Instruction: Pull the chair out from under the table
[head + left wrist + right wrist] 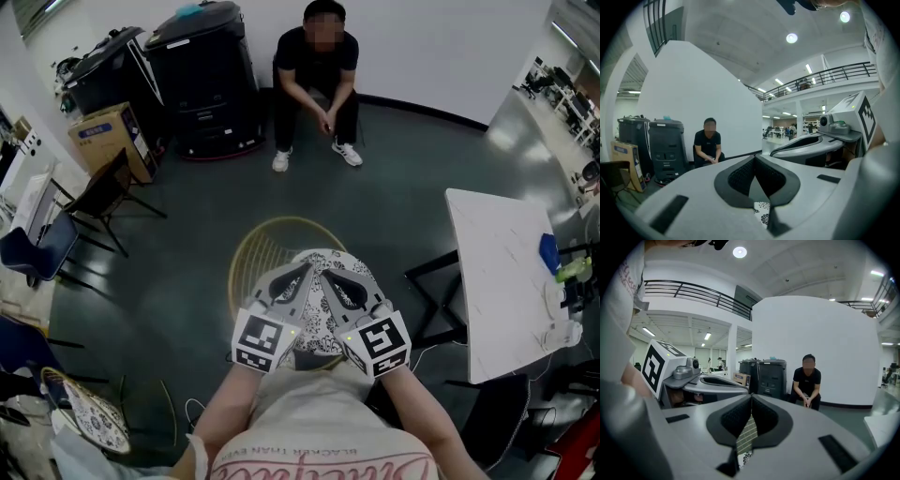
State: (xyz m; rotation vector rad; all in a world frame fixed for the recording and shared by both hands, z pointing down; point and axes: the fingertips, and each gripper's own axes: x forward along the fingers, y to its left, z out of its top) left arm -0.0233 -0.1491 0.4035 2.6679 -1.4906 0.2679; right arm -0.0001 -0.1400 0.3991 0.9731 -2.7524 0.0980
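Head view: gold wire-back chair with a round black-and-white patterned seat cushion (251, 261) sits low centre of frame on the dark floor. It is clear of the white marble-top bench (497, 272) at right, with a gap of floor between them. Left tongs (302, 274) and right tongs (328, 277) are held side by side over the cushion, tips nearly meeting and angled toward each other, neither touching the wire back. A seated person in black (317, 84) is at top centre. Black wheeled cabinets (202, 75) and a brown cardboard box (111, 136) are at upper left.

Left gripper view: left tongs (754, 158) closed, pad tips pressed together, nothing held. A bit of patterned cushion (762, 212) shows through the gap below the tips. The seated person (708, 147) is at left of centre.

Right gripper view: right tongs (751, 398) closed tip to tip, empty. Gold wire grid of the chair (747, 434) and a sliver of cushion show through the gap underneath. The seated person (806, 385) is at right of centre.
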